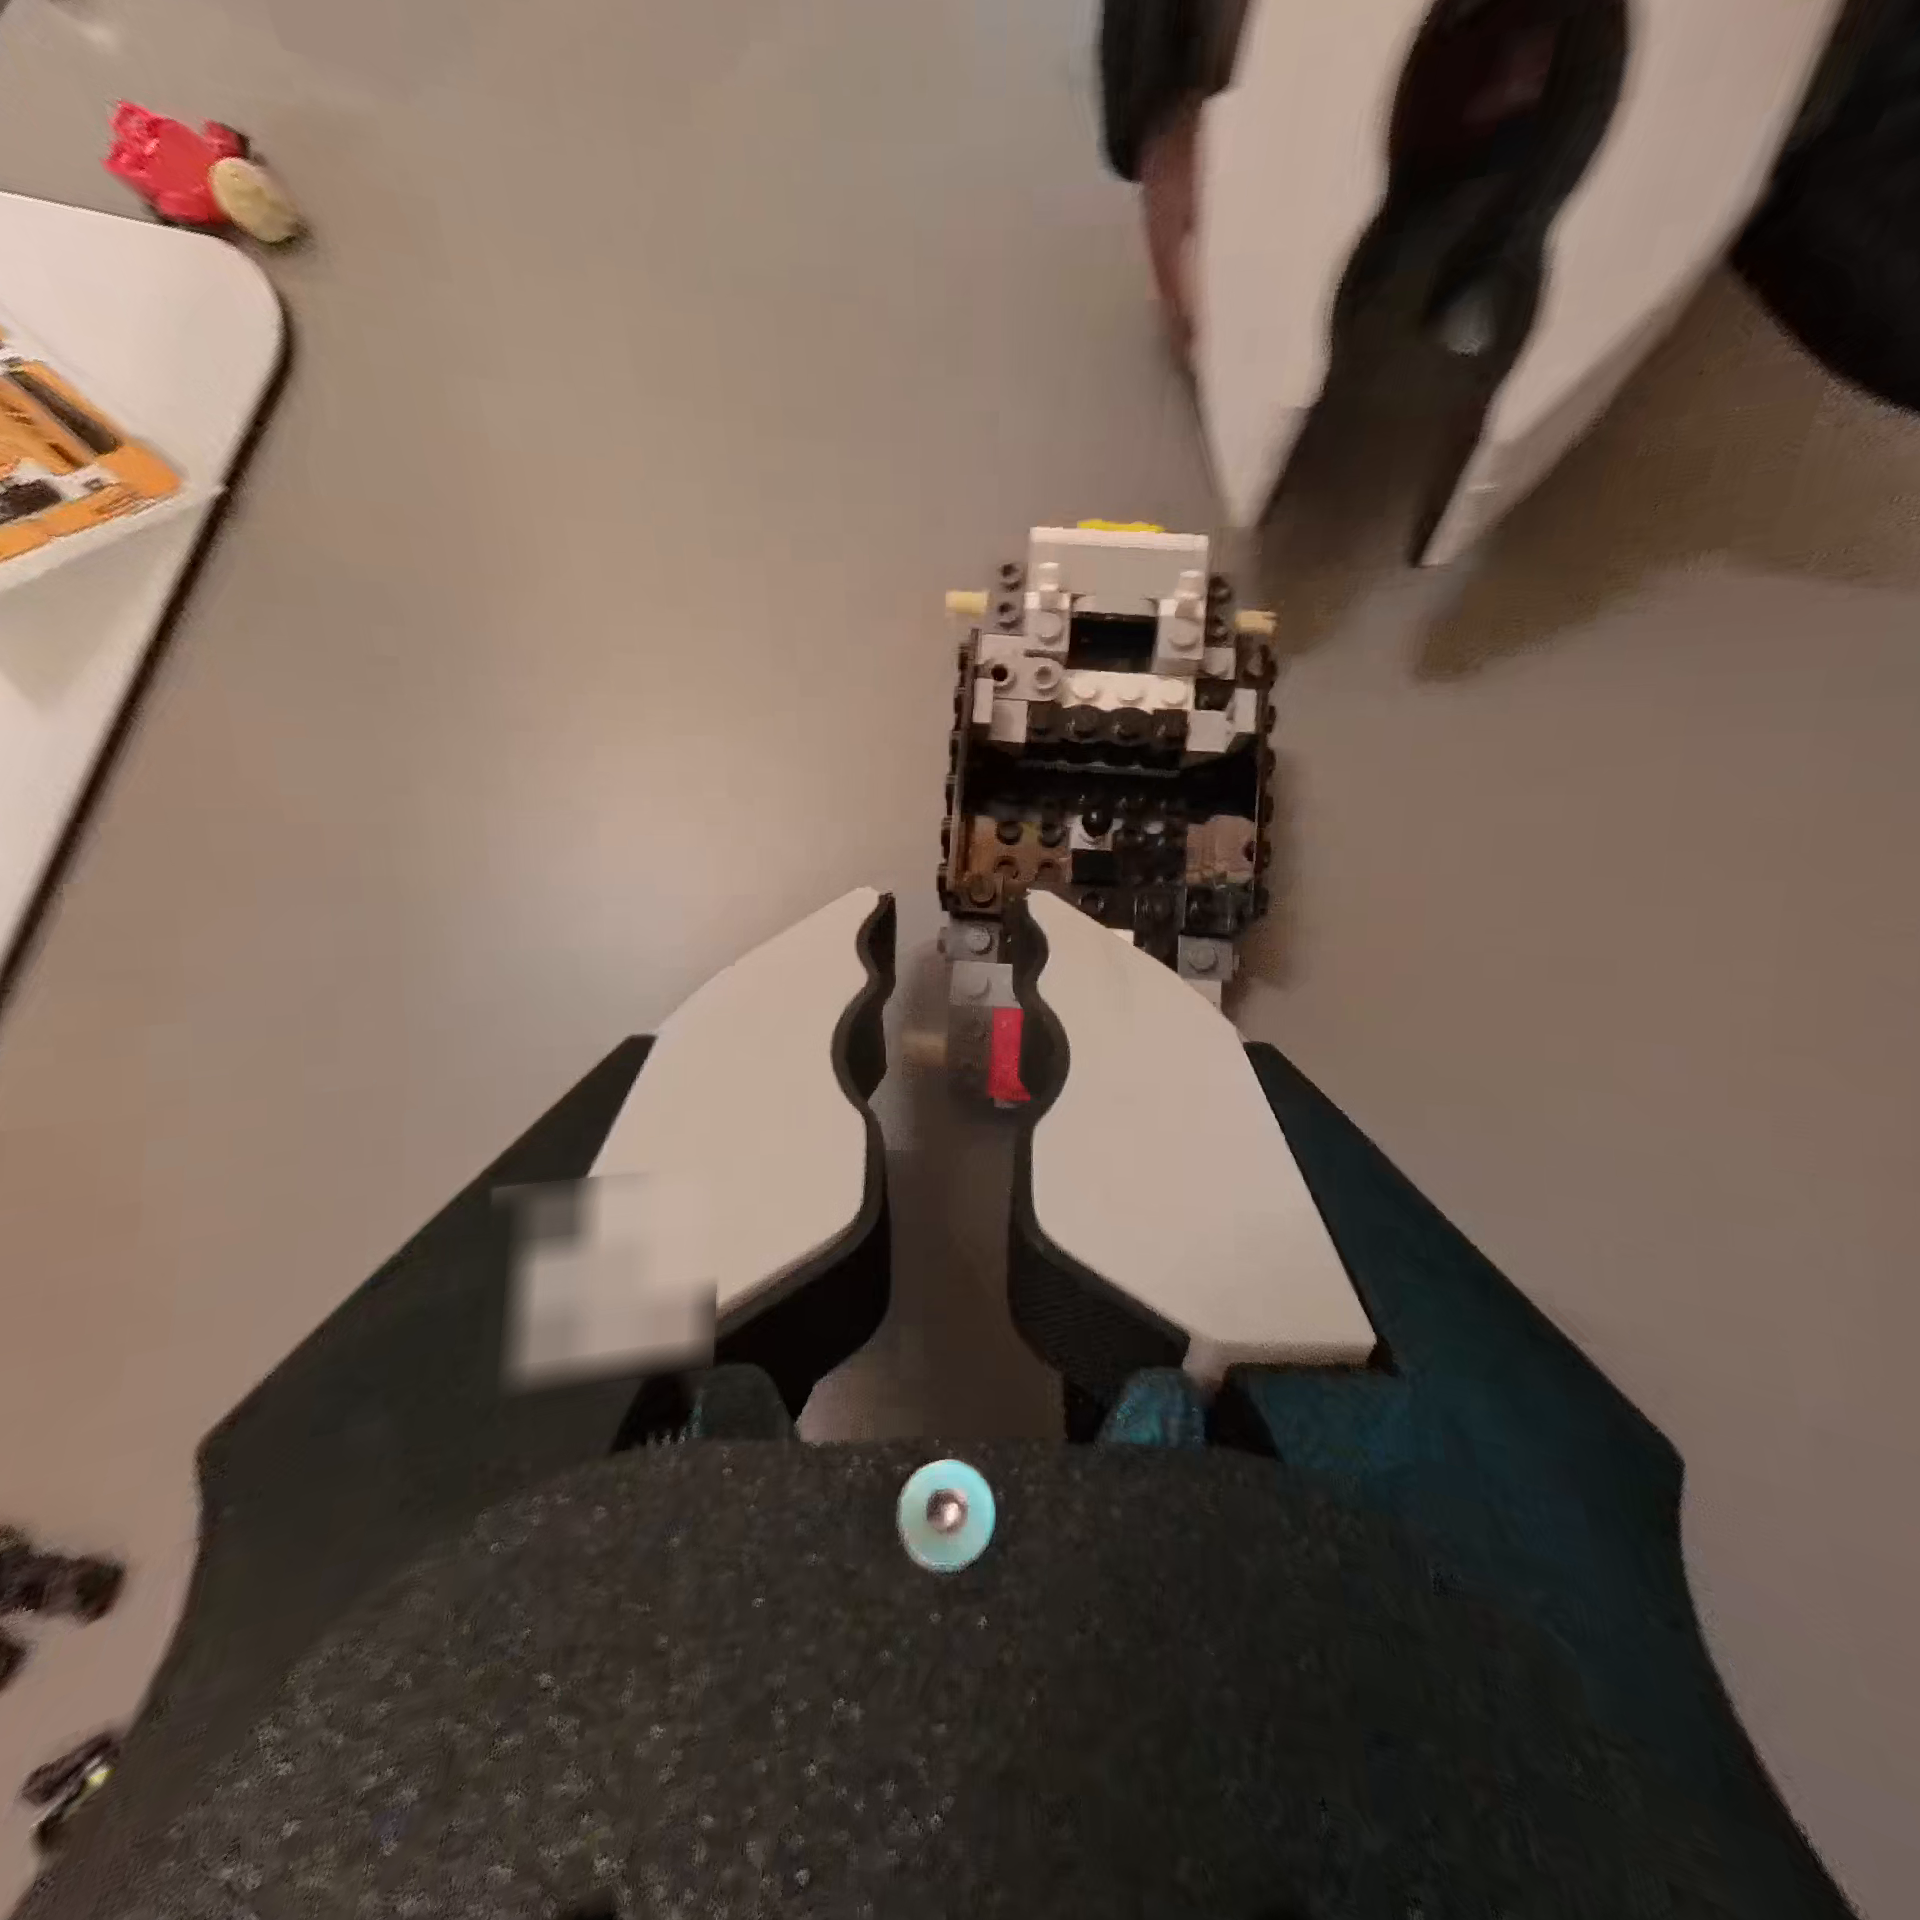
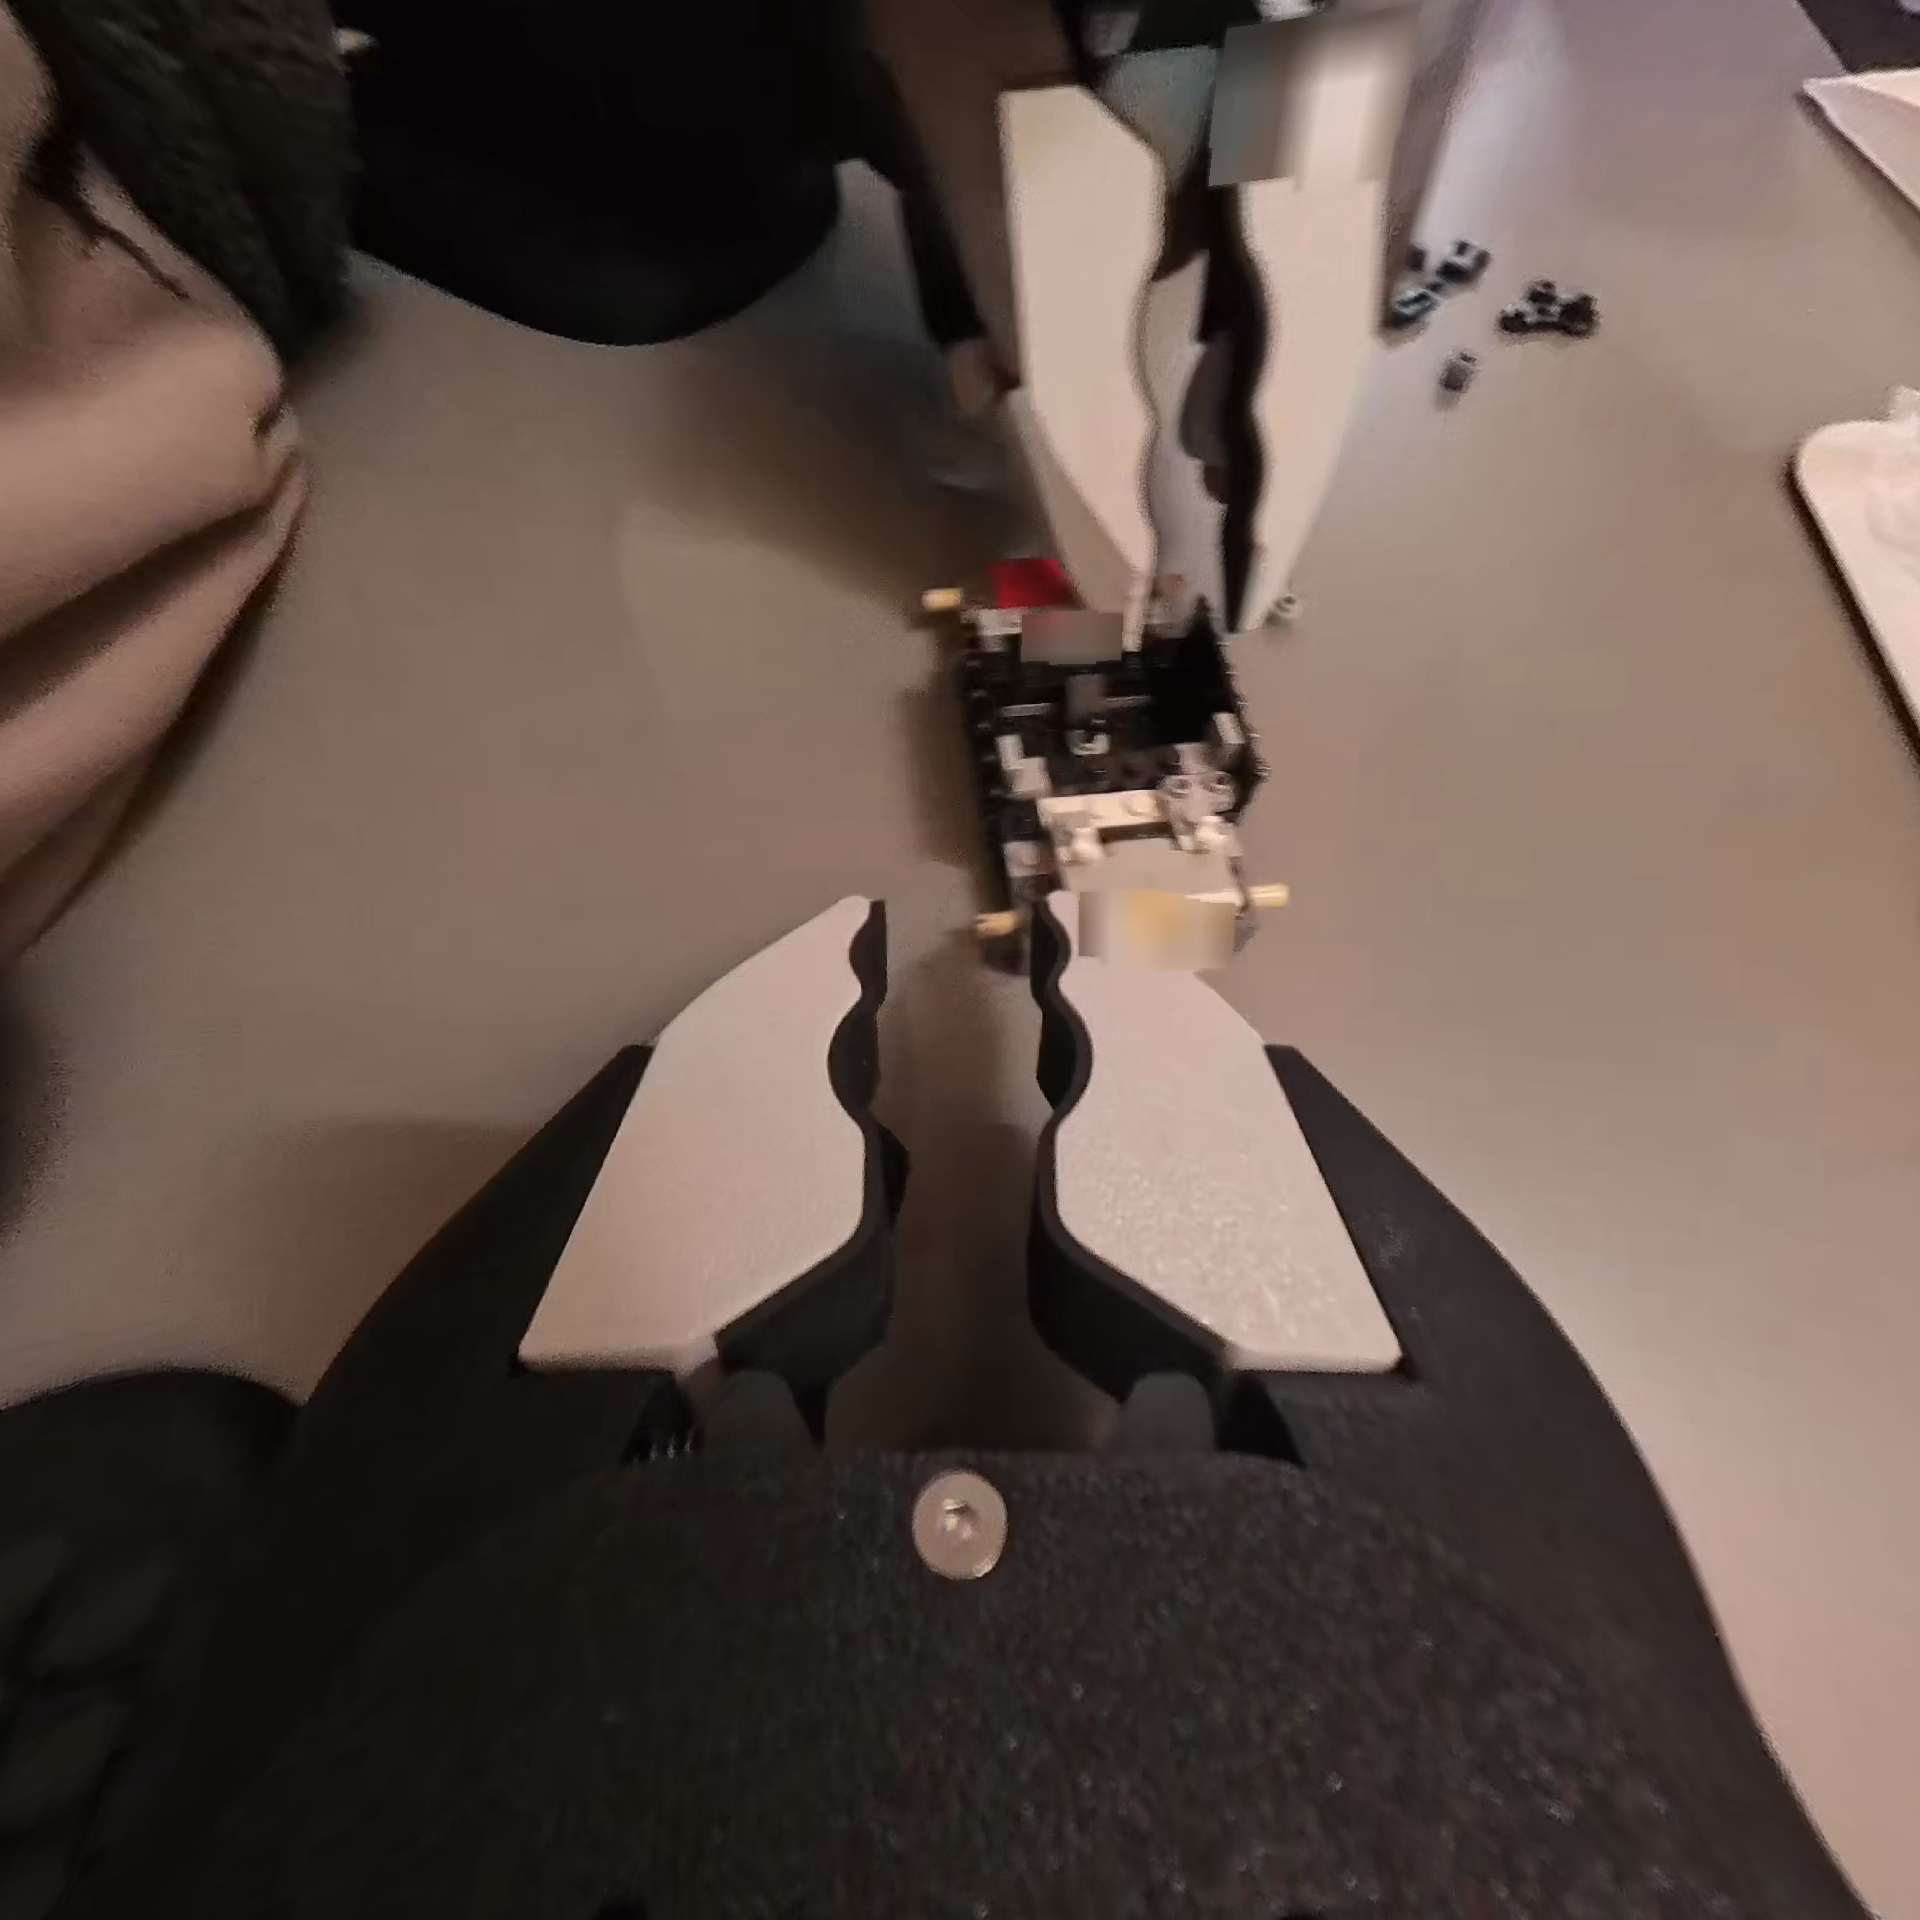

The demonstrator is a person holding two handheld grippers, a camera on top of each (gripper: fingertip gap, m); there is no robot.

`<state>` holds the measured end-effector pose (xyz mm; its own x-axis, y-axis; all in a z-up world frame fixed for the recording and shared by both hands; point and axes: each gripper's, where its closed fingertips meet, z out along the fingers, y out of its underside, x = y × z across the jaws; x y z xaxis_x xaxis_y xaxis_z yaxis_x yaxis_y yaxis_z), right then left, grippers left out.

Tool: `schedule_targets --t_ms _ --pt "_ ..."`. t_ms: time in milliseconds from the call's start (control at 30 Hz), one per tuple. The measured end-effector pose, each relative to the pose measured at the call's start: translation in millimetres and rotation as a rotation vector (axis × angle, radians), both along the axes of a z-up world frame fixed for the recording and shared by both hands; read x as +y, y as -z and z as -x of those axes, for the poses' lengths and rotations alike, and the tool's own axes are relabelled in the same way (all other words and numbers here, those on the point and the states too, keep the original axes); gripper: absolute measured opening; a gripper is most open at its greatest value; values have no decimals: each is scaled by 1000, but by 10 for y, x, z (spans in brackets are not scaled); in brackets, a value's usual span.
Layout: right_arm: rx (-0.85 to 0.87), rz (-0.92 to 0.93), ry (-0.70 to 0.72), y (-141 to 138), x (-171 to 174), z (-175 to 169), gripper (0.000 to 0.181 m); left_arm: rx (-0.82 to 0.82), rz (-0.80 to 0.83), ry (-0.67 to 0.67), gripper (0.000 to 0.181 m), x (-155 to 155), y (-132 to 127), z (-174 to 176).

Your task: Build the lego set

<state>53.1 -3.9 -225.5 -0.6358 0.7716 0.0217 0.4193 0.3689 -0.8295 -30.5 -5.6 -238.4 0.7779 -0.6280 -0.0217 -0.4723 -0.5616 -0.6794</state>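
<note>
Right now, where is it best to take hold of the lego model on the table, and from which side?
Probably grip the lego model across its long black side walls, near the middle, coming from above. Those walls look flat and parallel; the ends carry protruding pegs and small loose-looking parts.

- A grey desk [image 1: 623, 623] carries everything.
- A white tray [image 1: 94, 436] with a rounded corner sits at nine o'clock in the left wrist view, and an orange-edged booklet [image 1: 73, 457] lies on it.
- A second white tray [image 2: 1870, 540] sits at three o'clock in the right wrist view.
</note>
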Motion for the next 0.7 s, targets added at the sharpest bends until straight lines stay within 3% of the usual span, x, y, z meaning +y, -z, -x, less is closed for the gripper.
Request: schedule_targets --t_ms 100,267,467,700 --pt "42 4 -9 -73 -4 -16 28 38 -6 -26 23 35 -46 106" --pt "107 67 129 -184 328 139 28 48 -58 -17 21 36 -211 82" --pt "-1 -45 -16 63 230 237 60 4 -13 112 15 38 -235 -292" --pt "5 -26 -90 63 58 205 47 6 126 133 12 79 -100 -410"
